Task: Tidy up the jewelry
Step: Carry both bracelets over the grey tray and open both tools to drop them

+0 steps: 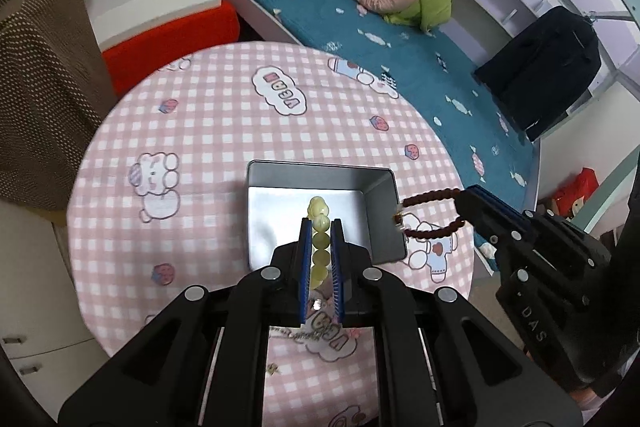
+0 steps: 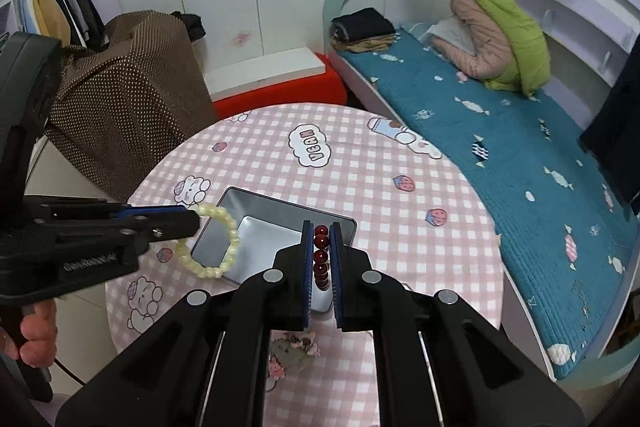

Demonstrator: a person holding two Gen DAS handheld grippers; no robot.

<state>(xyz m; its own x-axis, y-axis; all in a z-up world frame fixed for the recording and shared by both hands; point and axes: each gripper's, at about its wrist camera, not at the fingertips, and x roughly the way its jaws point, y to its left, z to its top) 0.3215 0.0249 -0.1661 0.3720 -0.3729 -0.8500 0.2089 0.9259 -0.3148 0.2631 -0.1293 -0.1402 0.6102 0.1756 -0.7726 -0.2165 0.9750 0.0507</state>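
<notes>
An open silver tin box [image 1: 380, 211] sits on the round table; it also shows in the right wrist view [image 2: 260, 239]. My left gripper [image 1: 320, 227] is shut on a pale yellow bead bracelet [image 1: 318, 223] and holds it above the box. In the right wrist view this bracelet [image 2: 224, 247] hangs over the box's left edge. My right gripper [image 2: 321, 229] is shut on a dark red bead bracelet [image 2: 321, 255] above the box's right side. In the left wrist view the red bracelet [image 1: 428, 215] hangs just right of the box wall.
The table wears a pink checked cloth [image 1: 240, 131]. A small flowery trinket [image 2: 294, 351] lies on it under my right gripper. A thin chain [image 1: 288, 335] lies under my left gripper. A blue bed [image 1: 400, 43] is behind, a brown covered object [image 2: 120, 87] to the left.
</notes>
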